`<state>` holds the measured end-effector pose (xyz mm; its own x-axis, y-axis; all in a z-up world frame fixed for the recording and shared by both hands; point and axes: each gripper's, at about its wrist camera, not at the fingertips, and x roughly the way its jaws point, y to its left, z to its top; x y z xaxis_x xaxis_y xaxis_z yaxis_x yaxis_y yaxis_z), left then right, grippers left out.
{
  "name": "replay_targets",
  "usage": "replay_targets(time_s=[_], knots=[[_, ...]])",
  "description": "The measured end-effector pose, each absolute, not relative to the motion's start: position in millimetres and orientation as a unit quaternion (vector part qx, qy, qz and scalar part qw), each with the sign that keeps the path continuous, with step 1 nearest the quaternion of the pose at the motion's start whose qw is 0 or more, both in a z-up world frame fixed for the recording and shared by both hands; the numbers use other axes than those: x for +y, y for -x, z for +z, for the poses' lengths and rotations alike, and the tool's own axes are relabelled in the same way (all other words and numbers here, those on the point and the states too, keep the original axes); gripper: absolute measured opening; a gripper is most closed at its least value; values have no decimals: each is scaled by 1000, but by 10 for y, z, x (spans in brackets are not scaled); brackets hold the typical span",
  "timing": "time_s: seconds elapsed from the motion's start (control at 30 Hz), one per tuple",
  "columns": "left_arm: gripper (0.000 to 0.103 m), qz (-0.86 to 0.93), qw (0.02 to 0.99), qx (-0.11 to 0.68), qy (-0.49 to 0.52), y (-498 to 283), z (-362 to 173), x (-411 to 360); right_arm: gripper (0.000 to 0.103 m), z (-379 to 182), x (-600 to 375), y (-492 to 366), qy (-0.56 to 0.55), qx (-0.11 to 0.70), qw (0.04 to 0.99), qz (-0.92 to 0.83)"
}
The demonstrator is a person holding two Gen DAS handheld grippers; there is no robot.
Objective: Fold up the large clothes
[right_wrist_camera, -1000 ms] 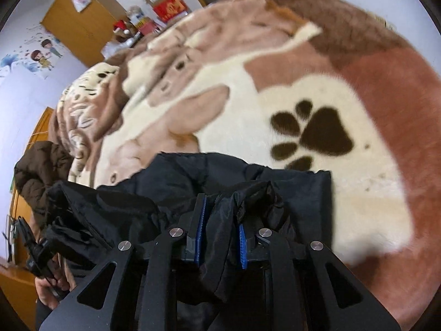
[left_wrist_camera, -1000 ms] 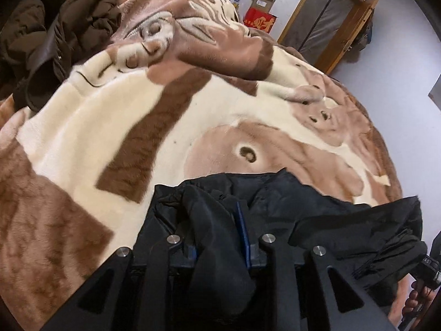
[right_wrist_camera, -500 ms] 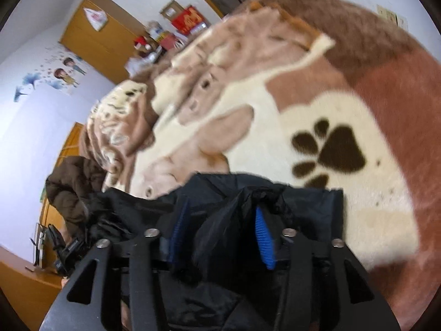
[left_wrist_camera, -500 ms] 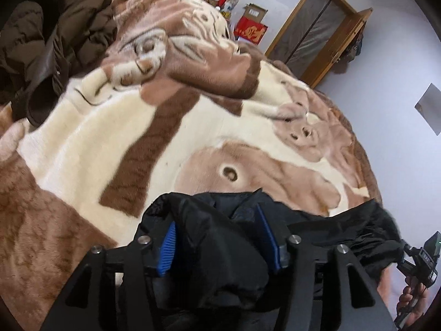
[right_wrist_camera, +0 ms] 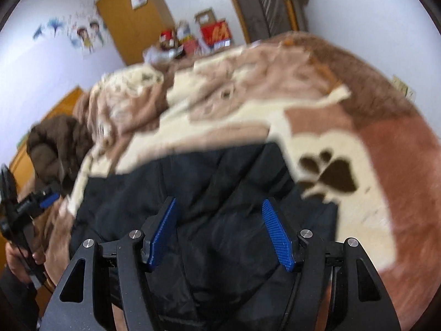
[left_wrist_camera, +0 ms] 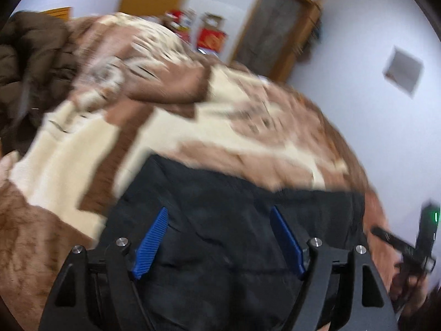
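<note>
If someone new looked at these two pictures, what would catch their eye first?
Probably the black garment spread low in the middle of both views, dark against the brown and cream blanket under it. Next come the blue pads of the right gripper, standing apart above the cloth, with a big dark paw print on the blanket just right of the garment.

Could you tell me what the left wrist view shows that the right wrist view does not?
Only the left wrist view shows the grey panel on the wall and the left gripper, its jaws opening with nothing pinched.

Only the right wrist view shows the paw print, the cartoon stickers and the right gripper, jaws open and clear of the cloth.

Both share the black garment lying on the blanket, the brown coat, the red box and the doorway.
</note>
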<state>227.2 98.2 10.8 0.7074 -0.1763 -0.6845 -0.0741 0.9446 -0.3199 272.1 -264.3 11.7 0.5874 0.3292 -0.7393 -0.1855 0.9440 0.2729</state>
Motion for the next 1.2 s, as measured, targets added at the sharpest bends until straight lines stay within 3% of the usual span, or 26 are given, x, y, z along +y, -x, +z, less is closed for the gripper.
replay_targets(time_s=[0.3,0.5,0.7,0.8,1.2], knots=[[78,-25,899,420,119,-2797,-539,525,64,-432,-2560,-3132,-25,455,885,96],[78,-13,892,441,101,-2977,-493,490,64,-488,-2631,-3305,-26,474,878,66],[78,7,915,398,57,-3043,-310,626,64,-169,-2419,-3199,-8,427,899,97],[79,40,899,432,53,-3257,-591,815,64,-442,-2402,-3421,13,452,888,80],[81,40,915,400,45,-3434,-997,801,64,-945,-2550,-3718,-20,444,895,48]])
